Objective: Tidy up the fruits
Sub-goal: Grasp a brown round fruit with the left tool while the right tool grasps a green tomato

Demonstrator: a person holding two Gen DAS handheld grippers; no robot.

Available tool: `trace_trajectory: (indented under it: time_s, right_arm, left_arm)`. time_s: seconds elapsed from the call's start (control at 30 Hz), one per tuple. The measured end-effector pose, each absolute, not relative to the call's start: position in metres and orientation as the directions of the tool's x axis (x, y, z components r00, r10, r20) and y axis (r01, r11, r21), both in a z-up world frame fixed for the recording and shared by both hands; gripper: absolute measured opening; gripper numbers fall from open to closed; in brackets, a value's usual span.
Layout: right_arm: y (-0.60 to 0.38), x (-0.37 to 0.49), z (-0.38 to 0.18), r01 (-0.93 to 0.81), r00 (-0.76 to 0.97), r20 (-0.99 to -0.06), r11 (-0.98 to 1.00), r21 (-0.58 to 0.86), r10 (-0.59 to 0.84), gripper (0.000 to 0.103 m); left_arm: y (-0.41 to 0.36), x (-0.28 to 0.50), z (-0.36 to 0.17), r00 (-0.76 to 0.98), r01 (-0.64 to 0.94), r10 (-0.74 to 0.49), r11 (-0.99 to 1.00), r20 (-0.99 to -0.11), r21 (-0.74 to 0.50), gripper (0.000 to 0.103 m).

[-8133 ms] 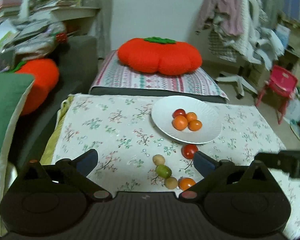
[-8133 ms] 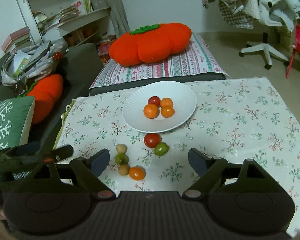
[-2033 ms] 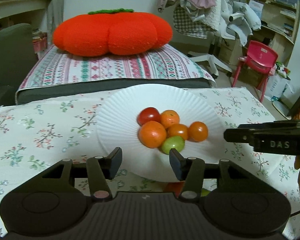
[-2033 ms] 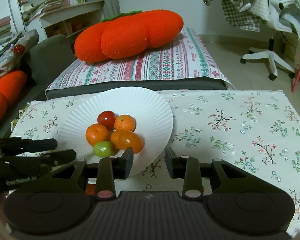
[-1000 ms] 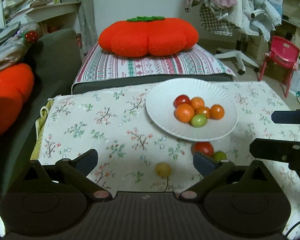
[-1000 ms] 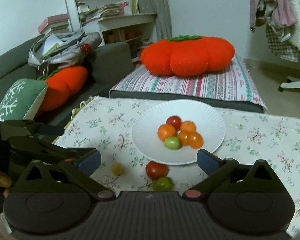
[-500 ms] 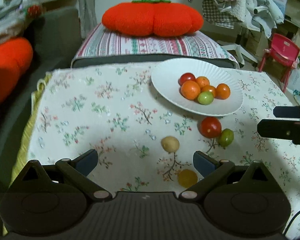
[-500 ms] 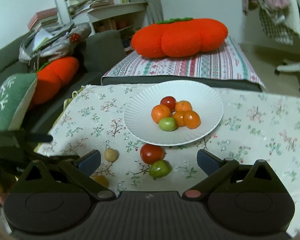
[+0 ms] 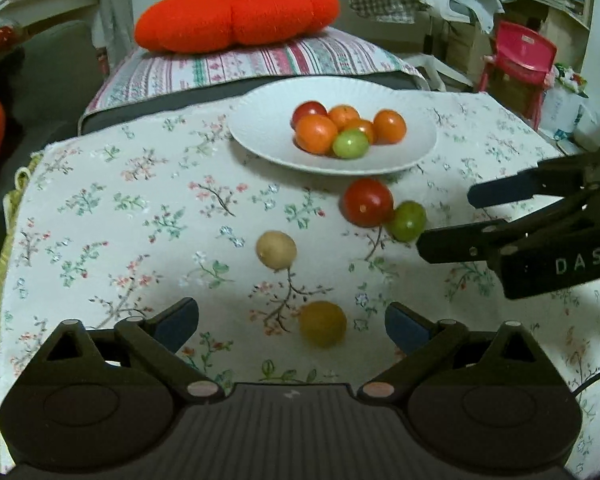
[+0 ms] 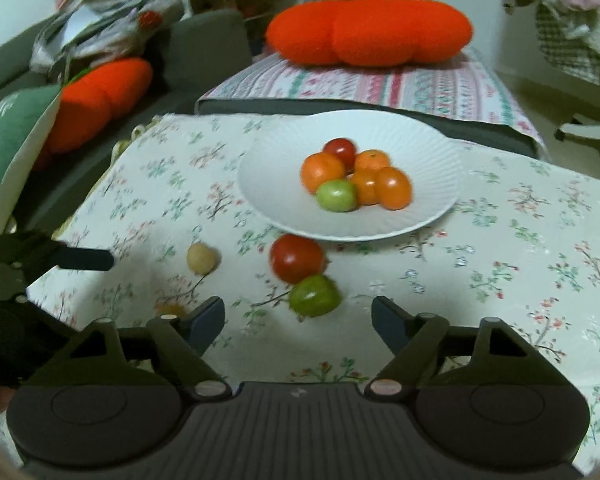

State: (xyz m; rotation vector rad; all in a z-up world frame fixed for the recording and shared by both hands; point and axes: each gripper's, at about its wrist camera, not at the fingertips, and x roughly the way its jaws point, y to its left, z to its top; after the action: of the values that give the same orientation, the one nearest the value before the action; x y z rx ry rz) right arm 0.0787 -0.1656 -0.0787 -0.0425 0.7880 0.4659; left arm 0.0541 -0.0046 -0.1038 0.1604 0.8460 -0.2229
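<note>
Between my left tongs (image 9: 292, 326), jaws wide, a smooth round orange fruit (image 9: 323, 324), my right tongs (image 10: 298, 318) just narrowing, still apart, near a glossy green fruit (image 10: 315, 295), ribbed white plate (image 10: 432, 160) beyond.

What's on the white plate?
The white plate holds a red tomato, four orange fruits and a green one, bunched together. Anything underneath or behind the pile is hidden.

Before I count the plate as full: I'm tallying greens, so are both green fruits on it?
No: one green fruit lies on the white plate, the other green fruit sits on the tablecloth beside the big red tomato.
</note>
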Motion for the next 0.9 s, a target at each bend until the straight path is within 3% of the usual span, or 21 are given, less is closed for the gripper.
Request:
trace_trajectory:
  time_s: [0.1, 0.43, 0.6, 0.8, 0.9]
  right_arm:
    - [-0.161, 0.077, -0.078, -0.436, 0.617, -0.688, 0.894, 0.104, 0.381, 0.073]
    - [-0.16, 0.089, -0.089, -0.422, 0.623, -0.701, 0.904, 0.073, 0.347, 0.059]
    - [-0.149, 0.087, -0.094, -0.473, 0.633, -0.696, 0.881, -0.002, 0.338, 0.055]
    - [-0.141, 0.091, -0.101, -0.482, 0.656, -0.688, 0.874, -0.064, 0.311, 0.05]
    - [-0.139, 0.093, -0.101, -0.495, 0.65, -0.69, 0.866, -0.066, 0.319, 0.031]
  left_arm:
    - [-0.004, 0.055, -0.108, 0.636, 0.256, -0.138, 0.966, -0.76, 0.039, 0.082]
    - [-0.002, 0.06, -0.117, 0.613, 0.278, -0.171, 0.96, -0.771, 0.008, 0.032]
    - [-0.002, 0.061, -0.117, 0.615, 0.291, -0.174, 0.956, -0.769, 0.017, 0.012]
    - [-0.001, 0.063, -0.116, 0.61, 0.292, -0.18, 0.956, -0.771, 0.008, 0.012]
    - [0.001, 0.063, -0.115, 0.611, 0.291, -0.179, 0.957, -0.771, 0.009, 0.012]
